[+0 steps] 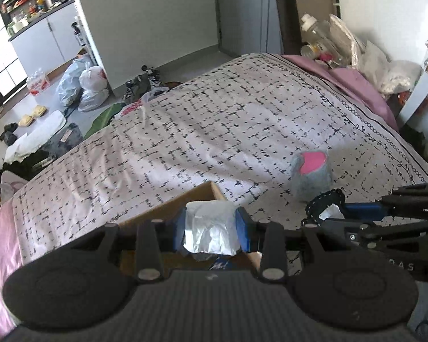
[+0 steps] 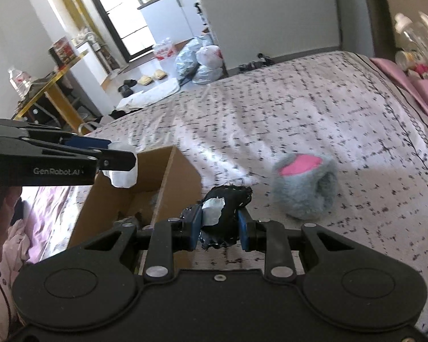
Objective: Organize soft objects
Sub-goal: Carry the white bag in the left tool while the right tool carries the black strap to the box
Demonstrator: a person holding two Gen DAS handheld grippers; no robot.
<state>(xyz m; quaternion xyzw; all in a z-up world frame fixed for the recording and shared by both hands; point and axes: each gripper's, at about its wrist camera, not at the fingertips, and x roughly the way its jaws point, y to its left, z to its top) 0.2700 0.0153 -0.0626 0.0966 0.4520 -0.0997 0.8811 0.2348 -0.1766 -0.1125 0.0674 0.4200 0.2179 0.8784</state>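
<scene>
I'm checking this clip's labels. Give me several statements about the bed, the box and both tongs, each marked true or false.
1. The left tongs grip a white wad. True.
2. The right tongs are empty. False: they grip a black cloth.
3. The grey plush lies in the box. False: it lies on the bed, beside the box.
4. The box stands on the bed. True.
</scene>
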